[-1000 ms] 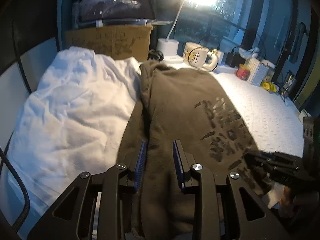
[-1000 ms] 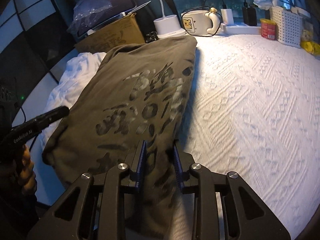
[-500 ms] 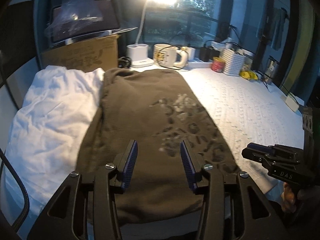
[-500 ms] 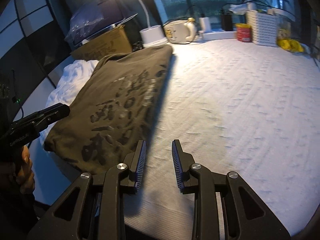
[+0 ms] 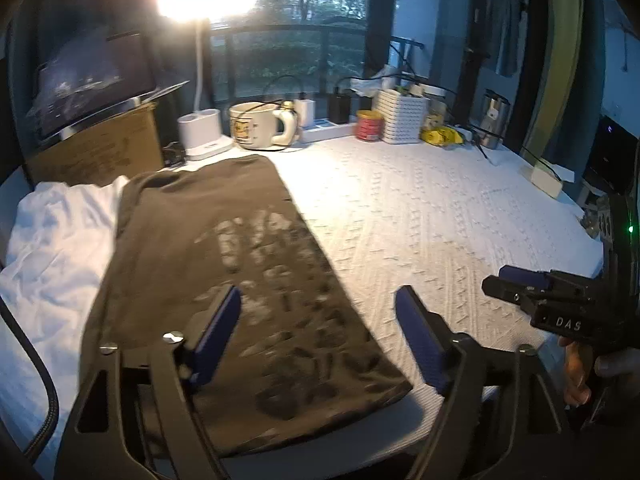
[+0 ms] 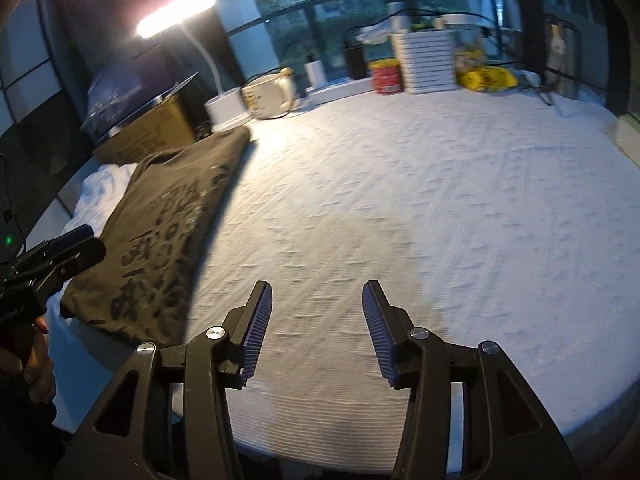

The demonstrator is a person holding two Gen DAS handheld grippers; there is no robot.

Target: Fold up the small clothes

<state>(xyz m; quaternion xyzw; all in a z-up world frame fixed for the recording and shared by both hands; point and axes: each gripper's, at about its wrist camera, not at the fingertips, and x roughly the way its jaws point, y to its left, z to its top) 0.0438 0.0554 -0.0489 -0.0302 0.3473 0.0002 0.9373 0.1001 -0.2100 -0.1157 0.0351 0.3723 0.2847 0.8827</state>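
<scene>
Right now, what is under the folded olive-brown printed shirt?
The folded olive-brown printed shirt lies partly on rumpled white clothing at its left edge and partly on the white textured table cover. How far the white clothing extends beneath is hidden.

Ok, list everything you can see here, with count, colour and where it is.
folded brown printed T-shirt: one, brown with pale print, left part of the bed
crumpled white garment: one, white, left of the shirt, partly under it
textured white bedspread: one, white, under everything
cardboard box: one, tan, far left corner
lit desk lamp: one, white, far edge
large ceramic mug: one, cream, beside the lamp base
red tin: one, red, far edge
white woven basket: one, white, right of the tin
yellow item: one, yellow, right of the basket; unclear what it is
left claw: one, black with blue pads, open above the shirt
right claw: one, same colours, open over bare bedspread
</scene>
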